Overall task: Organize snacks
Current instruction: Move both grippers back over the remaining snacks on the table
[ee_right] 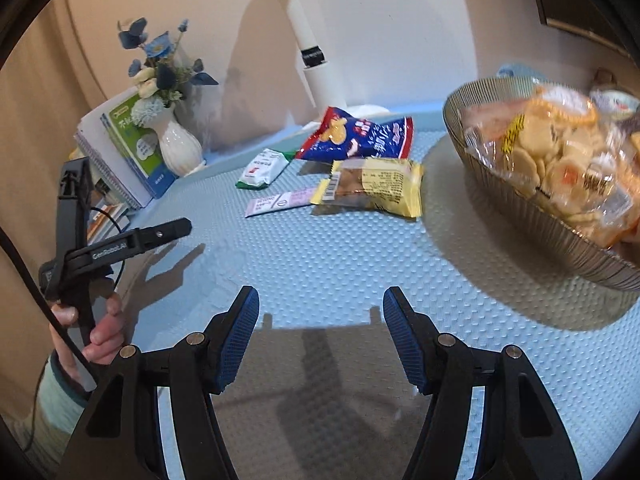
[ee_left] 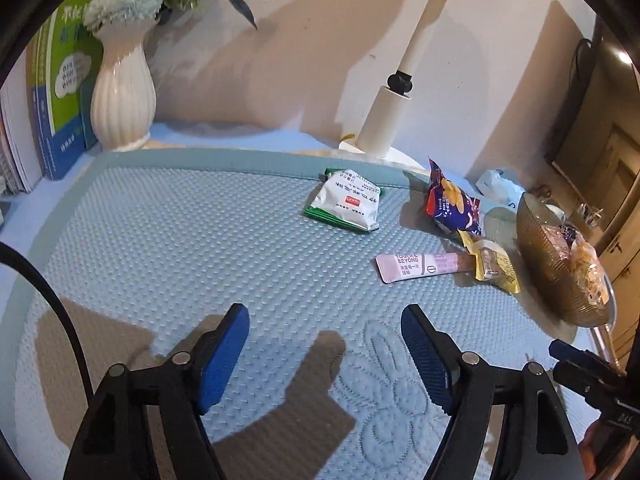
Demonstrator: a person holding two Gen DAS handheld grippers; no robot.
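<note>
Four loose packets lie by the bowl — already heaped. Both the left gripper and the right gripper are spread, empty — an added snack could slide off.

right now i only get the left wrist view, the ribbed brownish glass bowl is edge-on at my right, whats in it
observer: the ribbed brownish glass bowl holds a clear bag of round pale crackers, piled above its rim
operator: and on the other side, holding anything
observer: no, the right gripper is open with nothing between its blue pads, above a bare patch of the light blue quilted mat
</note>
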